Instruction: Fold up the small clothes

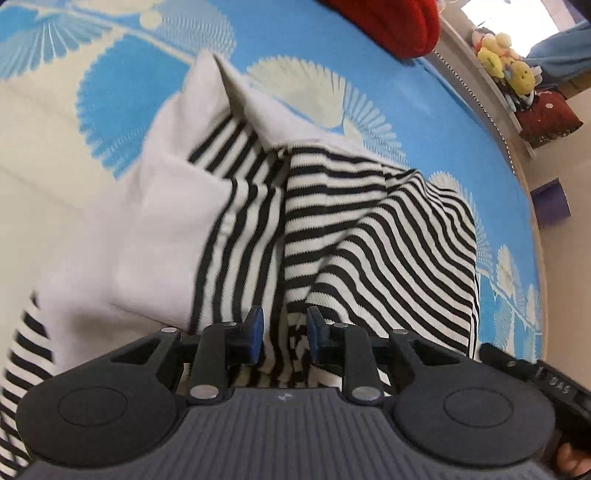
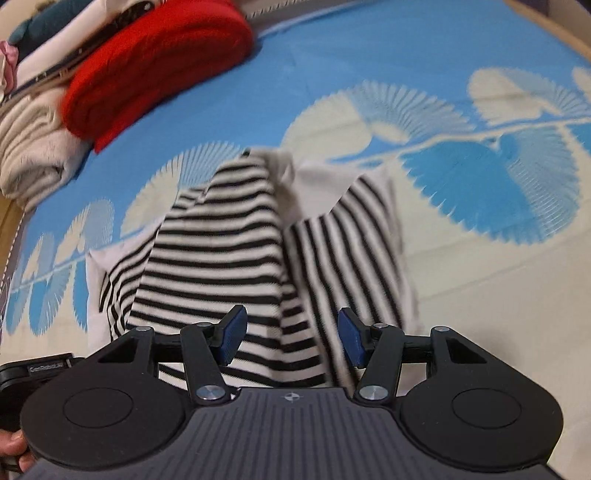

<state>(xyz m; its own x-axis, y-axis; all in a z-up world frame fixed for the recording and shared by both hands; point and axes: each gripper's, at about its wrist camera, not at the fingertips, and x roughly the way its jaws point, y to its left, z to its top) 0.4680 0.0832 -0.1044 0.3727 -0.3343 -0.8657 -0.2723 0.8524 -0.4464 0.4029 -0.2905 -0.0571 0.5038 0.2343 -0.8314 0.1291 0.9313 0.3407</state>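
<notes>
A black-and-white striped garment with white parts (image 1: 317,221) lies crumpled on a blue and cream patterned sheet (image 1: 461,122). My left gripper (image 1: 285,334) sits low over its near edge, jaws narrowly apart, with striped cloth bunched between the blue pads (image 1: 255,332); whether it grips is unclear. In the right wrist view the same garment (image 2: 229,251) spreads in front of my right gripper (image 2: 291,338), which is open wide with cloth lying under the gap. The blue pads (image 2: 233,338) touch nothing visible.
A folded red knit (image 2: 159,62) and a cream folded garment (image 2: 29,155) lie at the far left of the sheet. The red knit also shows in the left wrist view (image 1: 391,22). Plush toys (image 1: 506,62) sit on a shelf beyond the bed edge.
</notes>
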